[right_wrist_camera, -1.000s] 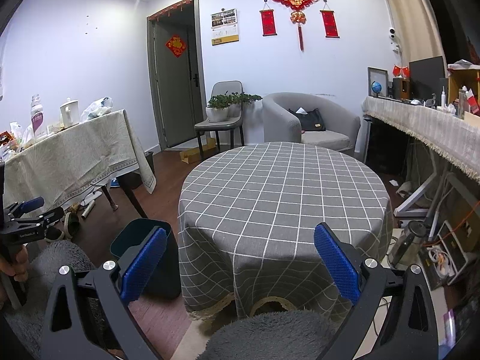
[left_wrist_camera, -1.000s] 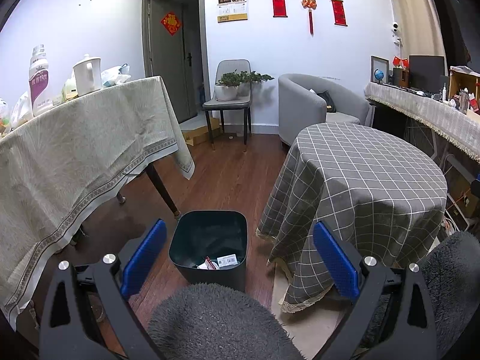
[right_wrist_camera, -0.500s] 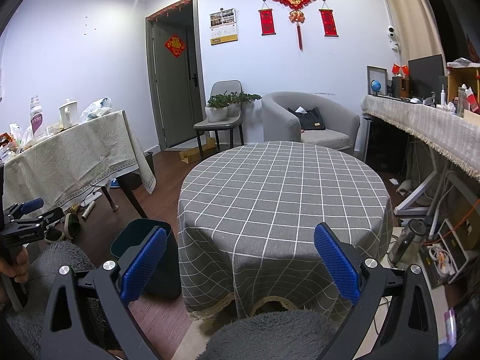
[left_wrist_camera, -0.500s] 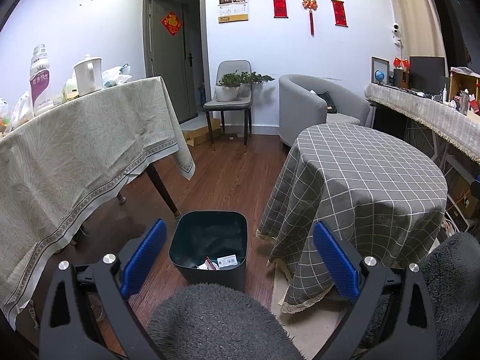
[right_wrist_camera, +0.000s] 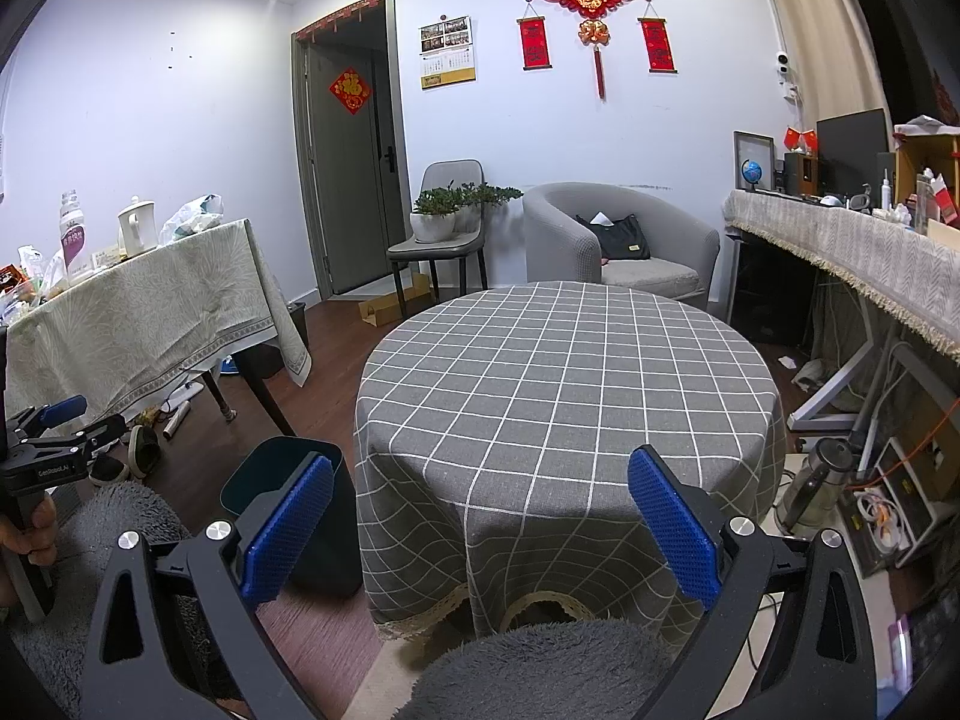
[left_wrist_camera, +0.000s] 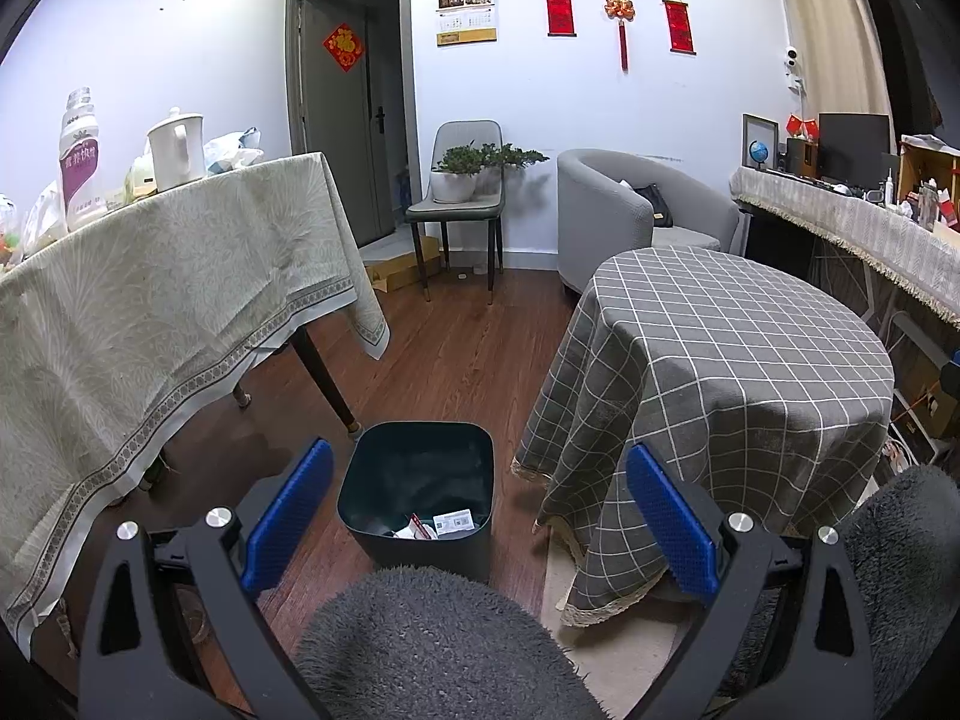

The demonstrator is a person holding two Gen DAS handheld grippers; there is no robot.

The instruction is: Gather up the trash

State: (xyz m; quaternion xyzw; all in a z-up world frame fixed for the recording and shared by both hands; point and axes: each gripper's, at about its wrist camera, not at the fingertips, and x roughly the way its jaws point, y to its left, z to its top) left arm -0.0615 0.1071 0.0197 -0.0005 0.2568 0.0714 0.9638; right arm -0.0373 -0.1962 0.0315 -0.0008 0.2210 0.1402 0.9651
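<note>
Left wrist view: left gripper [left_wrist_camera: 477,510], jaws spread wide, nothing held, aimed down at dark bin [left_wrist_camera: 420,480] on wood floor, just beside checked round table [left_wrist_camera: 720,360]. Bin holds paper scraps [left_wrist_camera: 441,525], so trash sits inside already. Right wrist view: right gripper [right_wrist_camera: 479,531], likewise agape and empty, faces the bare tabletop, probably to check for leftovers. Long table [left_wrist_camera: 150,300] carries bottle, kettle, bags; none clearly trash.

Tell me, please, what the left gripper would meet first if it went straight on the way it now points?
Probably the dark green plastic trash bin on the wood floor: it sits between the open blue pads of the left gripper, slightly left of centre. Depth is unclear, so it might pass over the rim.
</note>
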